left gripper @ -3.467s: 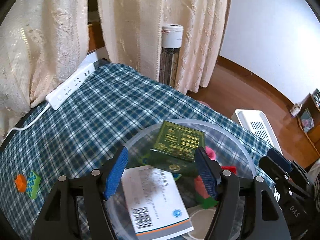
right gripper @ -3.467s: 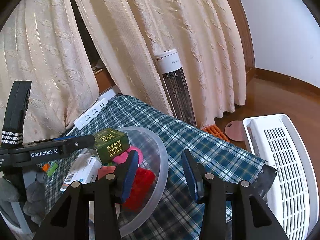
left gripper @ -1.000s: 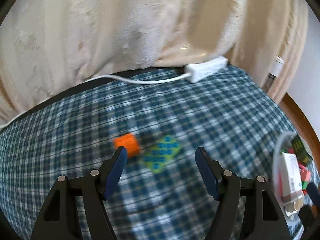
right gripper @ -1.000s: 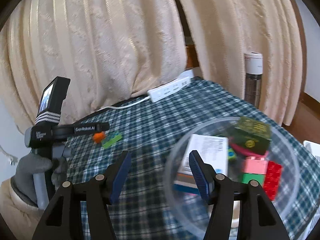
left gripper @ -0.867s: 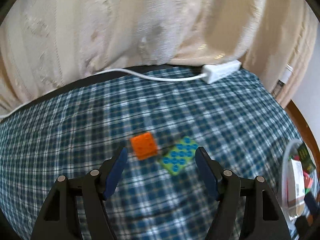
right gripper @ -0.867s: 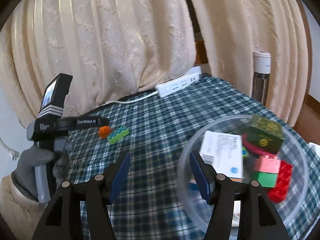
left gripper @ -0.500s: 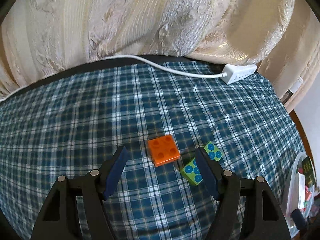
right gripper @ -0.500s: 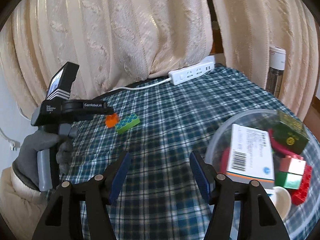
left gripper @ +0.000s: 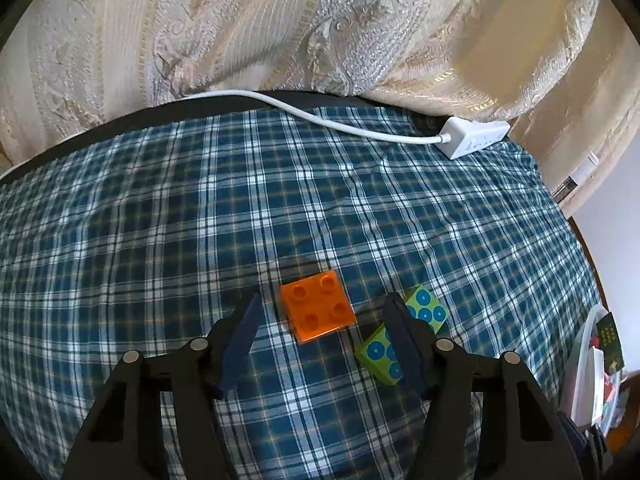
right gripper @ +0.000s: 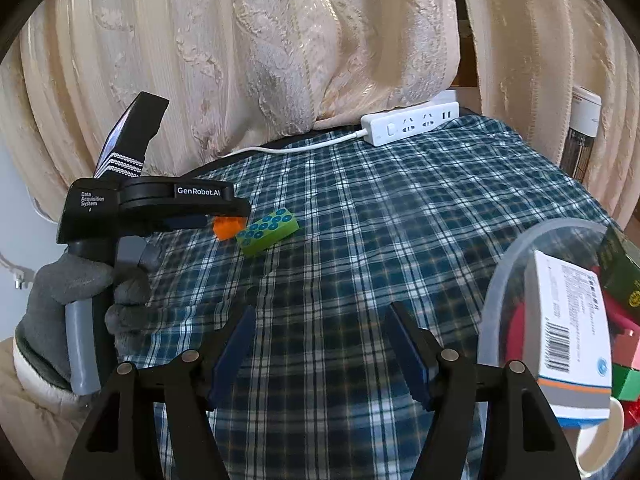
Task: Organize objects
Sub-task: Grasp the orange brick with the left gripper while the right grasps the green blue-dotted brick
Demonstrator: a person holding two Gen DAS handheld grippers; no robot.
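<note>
- Orange brick (left gripper: pixel 317 306) lies on the plaid cloth (left gripper: pixel 160 220) between my left gripper's (left gripper: pixel 320 340) wide-open, empty jaws.
- Green brick (left gripper: pixel 400 332) sits just beside it, partly behind the right finger.
- My right gripper (right gripper: pixel 320 348) hangs open and empty, the clear bowl (right gripper: pixel 504 280) to its right.

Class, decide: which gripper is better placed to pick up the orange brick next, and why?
Left. The left gripper is open with the orange brick between its fingertips. The right gripper hangs open over bare cloth beside the clear bowl, away from the brick.
</note>
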